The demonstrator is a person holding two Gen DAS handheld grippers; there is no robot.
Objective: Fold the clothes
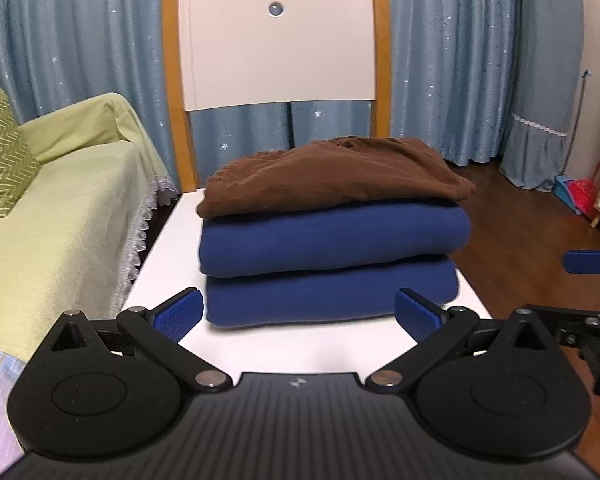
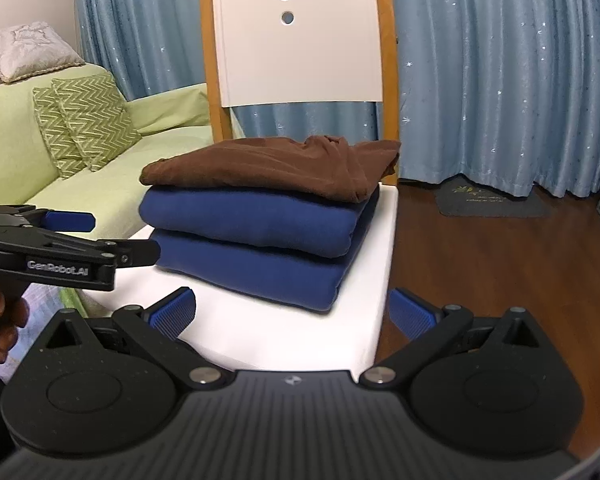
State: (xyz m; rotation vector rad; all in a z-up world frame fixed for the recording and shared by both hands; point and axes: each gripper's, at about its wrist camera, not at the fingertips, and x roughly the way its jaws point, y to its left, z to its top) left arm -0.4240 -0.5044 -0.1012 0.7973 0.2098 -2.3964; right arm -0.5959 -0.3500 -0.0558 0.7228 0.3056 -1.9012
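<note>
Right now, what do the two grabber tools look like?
Both look alike. The left gripper has a black ribbed body, two round black discs, silver pins, and blue ridged pads on its fingers. The right gripper matches. Seen sideways, the left one carries white lettering reading GenRobot.AI. No cables show.

Soft even indoor light, mild blur throughout; fisheye bending, dark vignetted corners

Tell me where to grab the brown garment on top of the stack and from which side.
Probably take the brown garment by its near folded edge, coming in from the front. That edge lies fairly flat and overhangs the blue garments slightly, while the far right corner is bunched. Both the left gripper and right gripper are open and empty.
</note>
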